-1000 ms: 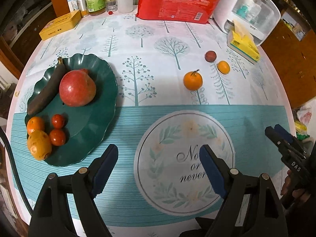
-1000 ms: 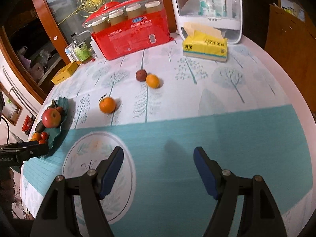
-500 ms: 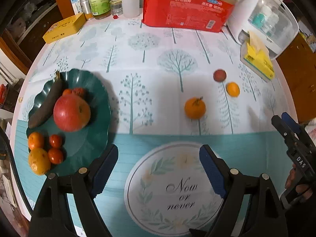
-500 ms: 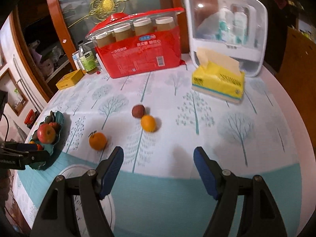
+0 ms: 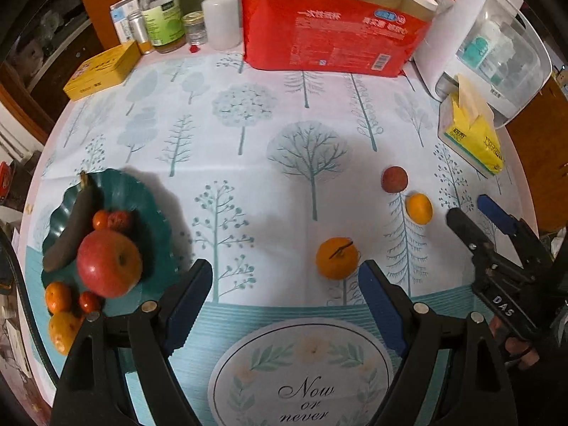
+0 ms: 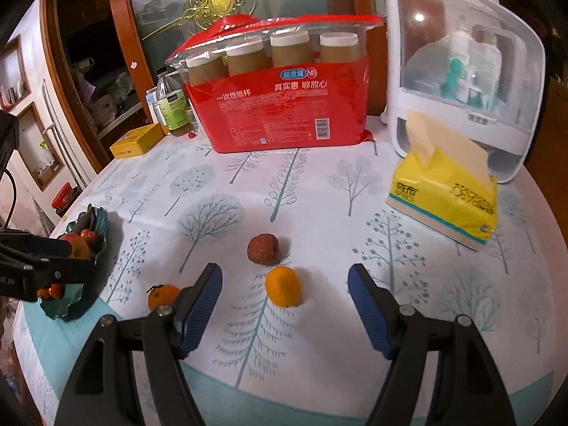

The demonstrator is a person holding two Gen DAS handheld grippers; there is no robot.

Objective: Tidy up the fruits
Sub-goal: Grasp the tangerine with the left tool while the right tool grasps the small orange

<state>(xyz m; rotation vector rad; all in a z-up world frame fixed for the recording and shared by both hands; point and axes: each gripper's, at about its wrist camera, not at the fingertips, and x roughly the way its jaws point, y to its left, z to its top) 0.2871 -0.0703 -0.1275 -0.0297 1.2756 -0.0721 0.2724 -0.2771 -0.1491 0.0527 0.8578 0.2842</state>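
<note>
Both tools have advanced toward the far loose fruit, and the spread, empty right tool [image 6: 284,305] should straddle the small smooth orange citrus [image 6: 283,285] squarely before closing.

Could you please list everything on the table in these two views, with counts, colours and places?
plate: 1, dark green, left edge of table
apple: 1, red, on plate
banana: 1, dark brown, on plate, behind apple
small fruits: several, orange and red, on plate around apple
stemmed orange: 1, orange, on cloth by left tongs
smooth orange: 1, orange, between right tongs' fingers, untouched
brown fruit: 1, reddish brown, just behind smooth orange
cup pack: 1, red, back centre
tissues: 1, yellow, right
organiser: 1, white and clear, back right
tin: 1, yellow, back left
bottles: several, back left
left tongs: black with blue pads, open
right tongs: same, open
</note>
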